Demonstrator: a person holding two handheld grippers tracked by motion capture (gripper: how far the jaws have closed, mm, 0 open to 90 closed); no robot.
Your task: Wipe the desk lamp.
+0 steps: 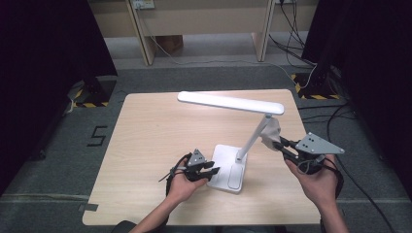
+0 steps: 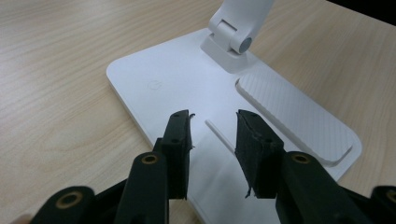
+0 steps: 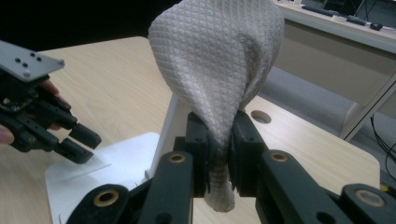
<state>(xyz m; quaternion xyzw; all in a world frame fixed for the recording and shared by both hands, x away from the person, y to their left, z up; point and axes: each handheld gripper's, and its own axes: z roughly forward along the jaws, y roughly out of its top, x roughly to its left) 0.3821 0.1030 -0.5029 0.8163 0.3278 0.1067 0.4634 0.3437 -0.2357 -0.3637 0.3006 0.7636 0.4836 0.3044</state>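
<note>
A white desk lamp stands on the wooden table, its long head held out over the middle. Over the near left part of its flat base my left gripper hovers low. Its jaws stand apart above the base with nothing between them. My right gripper is shut on a grey waffle-weave cloth, which bulges up from the pads. The cloth lies against the upper part of the lamp's slanted arm.
A textured pad is set into the base on the right, beyond the arm's hinge. Cables run over the grey floor right of the table. Pale furniture legs stand behind it, with dark curtains at both sides.
</note>
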